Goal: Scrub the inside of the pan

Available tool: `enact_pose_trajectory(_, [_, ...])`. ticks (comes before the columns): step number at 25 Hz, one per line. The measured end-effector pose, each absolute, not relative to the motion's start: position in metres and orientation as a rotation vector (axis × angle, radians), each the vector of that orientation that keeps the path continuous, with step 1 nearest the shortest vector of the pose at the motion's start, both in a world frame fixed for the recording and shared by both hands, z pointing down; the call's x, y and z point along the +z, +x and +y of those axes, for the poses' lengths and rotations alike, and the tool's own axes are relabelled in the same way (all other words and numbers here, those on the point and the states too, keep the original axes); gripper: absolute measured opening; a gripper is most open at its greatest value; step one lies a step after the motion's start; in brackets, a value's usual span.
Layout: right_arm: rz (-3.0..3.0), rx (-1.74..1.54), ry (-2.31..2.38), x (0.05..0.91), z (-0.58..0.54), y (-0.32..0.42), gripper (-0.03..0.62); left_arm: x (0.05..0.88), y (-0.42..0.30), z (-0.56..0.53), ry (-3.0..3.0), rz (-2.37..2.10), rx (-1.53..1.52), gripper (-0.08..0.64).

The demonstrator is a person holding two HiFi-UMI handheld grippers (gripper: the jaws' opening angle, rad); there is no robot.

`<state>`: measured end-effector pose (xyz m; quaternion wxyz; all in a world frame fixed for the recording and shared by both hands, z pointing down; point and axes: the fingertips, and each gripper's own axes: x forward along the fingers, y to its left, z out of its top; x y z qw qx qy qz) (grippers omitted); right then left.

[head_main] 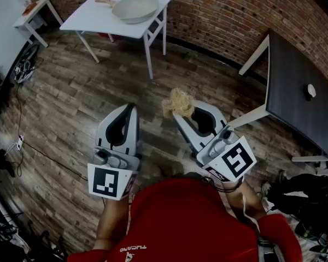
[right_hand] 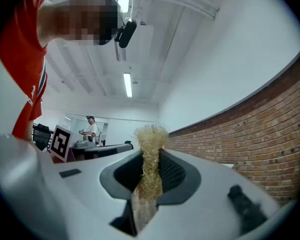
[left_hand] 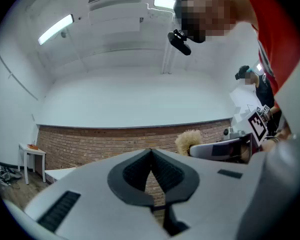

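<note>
By the brick wall (head_main: 218, 10), the pale pan (head_main: 135, 8) sits on a white table (head_main: 87, 19) with its wooden handle pointing left, well apart from both grippers. Nearer, above the plank floor (head_main: 71, 97), the left gripper (head_main: 132, 108) has its jaws pressed together with nothing between them. Just beside it, the right gripper (head_main: 177, 115) pinches a straw-coloured scrubber (head_main: 179, 101), whose fibres fan out past the tips. A dark table (head_main: 300, 97) stands at the right.

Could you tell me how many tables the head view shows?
3: white table with the pan, top centre; small side table, top left; dark table, right. More may be hidden.
</note>
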<state>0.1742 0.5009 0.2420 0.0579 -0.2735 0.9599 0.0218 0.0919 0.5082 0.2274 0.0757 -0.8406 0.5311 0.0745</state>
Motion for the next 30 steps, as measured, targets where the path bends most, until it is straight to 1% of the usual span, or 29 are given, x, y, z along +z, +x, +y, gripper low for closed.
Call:
enact_pose_trajectory(12, [2.889,0.056,-0.801,0.238,0.503,0.157,0.084,0.225,0.072,0.51,-2.496,1.604,0.233,0.012])
enact_pose_trajectory(21, [2.846,0.001,-0.8,0.236,0.496,0.142,0.084,0.224,0.047,0.507,-2.477,1.607,0.233,0.012])
enact_pose_trajectory(30, [2.828,0.013,-0.839,0.234,0.489,0.115,0.084,0.227,0.011,0.494,-2.48,1.627,0.206,0.012])
